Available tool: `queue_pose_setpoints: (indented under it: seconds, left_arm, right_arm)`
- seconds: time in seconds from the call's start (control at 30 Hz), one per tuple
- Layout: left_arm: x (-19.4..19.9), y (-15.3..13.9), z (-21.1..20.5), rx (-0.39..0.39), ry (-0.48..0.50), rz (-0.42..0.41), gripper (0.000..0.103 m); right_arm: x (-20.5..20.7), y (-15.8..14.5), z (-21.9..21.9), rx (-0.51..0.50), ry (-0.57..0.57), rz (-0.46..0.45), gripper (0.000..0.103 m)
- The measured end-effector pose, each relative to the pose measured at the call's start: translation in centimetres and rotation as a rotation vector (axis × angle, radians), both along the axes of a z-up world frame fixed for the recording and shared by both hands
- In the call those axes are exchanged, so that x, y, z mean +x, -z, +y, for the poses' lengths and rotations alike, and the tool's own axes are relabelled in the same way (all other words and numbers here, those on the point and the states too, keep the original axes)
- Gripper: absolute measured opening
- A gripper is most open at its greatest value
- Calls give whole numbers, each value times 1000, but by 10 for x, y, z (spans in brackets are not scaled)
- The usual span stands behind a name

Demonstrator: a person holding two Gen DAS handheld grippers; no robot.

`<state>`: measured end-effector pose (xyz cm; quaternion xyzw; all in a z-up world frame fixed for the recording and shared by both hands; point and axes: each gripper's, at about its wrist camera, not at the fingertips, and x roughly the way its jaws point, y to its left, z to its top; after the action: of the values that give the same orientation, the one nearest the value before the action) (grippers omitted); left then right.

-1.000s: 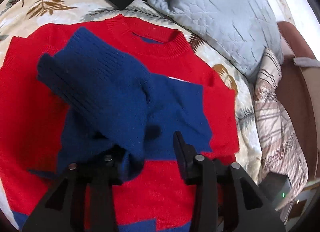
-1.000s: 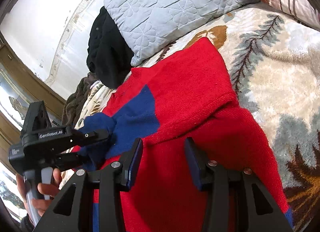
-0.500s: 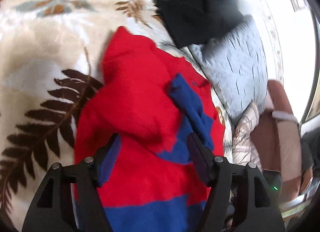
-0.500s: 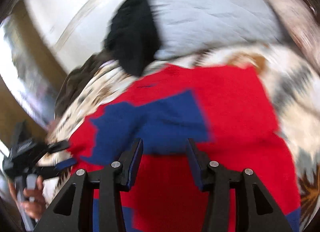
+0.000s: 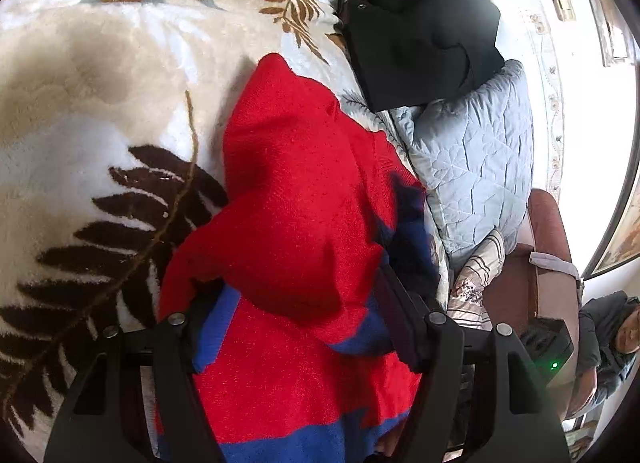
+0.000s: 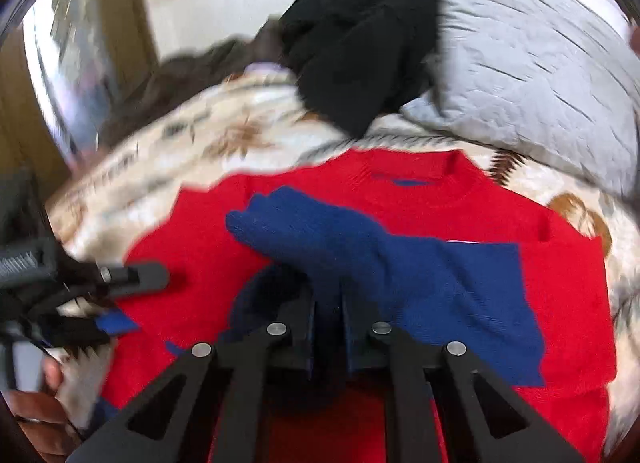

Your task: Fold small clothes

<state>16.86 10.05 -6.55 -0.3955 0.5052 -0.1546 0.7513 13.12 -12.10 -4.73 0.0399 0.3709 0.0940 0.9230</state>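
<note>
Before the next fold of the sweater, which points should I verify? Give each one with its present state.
1. Right tool shut on the blue sleeve: ok, the jaws stand nearly closed on blue knit.
2. Left tool has a grip: not ok, the jaws stand wide open around the sweater's red edge.
3. Sleeve folded across the red body: ok.
4. Collar flat: ok.
5. Black garment away from the sweater: ok, it lies apart by the quilted pillow.
6. Right view sharp enough: not ok, blurred.
</note>
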Motion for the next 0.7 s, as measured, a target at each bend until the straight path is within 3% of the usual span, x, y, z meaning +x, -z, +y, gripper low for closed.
queue_pose_setpoints:
  seconds: [0.17,0.3,0.33,0.4,0.47,0.57,0.63,0.67,0.7]
  left_arm:
    - [-1,-2,-4,41,7,-4,67]
    - [-3,-4,-13,73,30,-12,67]
    - [-4,-4,-14,85,33,-16,67]
    - [-4,-6,-17,111,39,-22,67]
    - [-5,-7,-19,127,40,-27,67]
    - [-5,-9,-21,142,41,-39,66]
    - [-6,-10,-21,148,34,-50,60]
    - [-5,-11,-21,150,34,-56,46]
    - [-5,-11,-21,153,37,-58,32]
  right_arm:
    - [-24,-5,-89,269,206,-15,9]
    - [-41,24,-142,367,316,81,9]
    - [-46,36,-154,425,331,125,15]
    - [-60,44,-167,519,354,113,16]
    - [-68,41,-177,559,400,74,39]
    - [-67,43,-192,595,487,53,46]
    - [-58,44,-197,608,521,64,41]
    - [-53,45,-198,614,514,67,18]
    - [-46,42,-198,618,479,68,5]
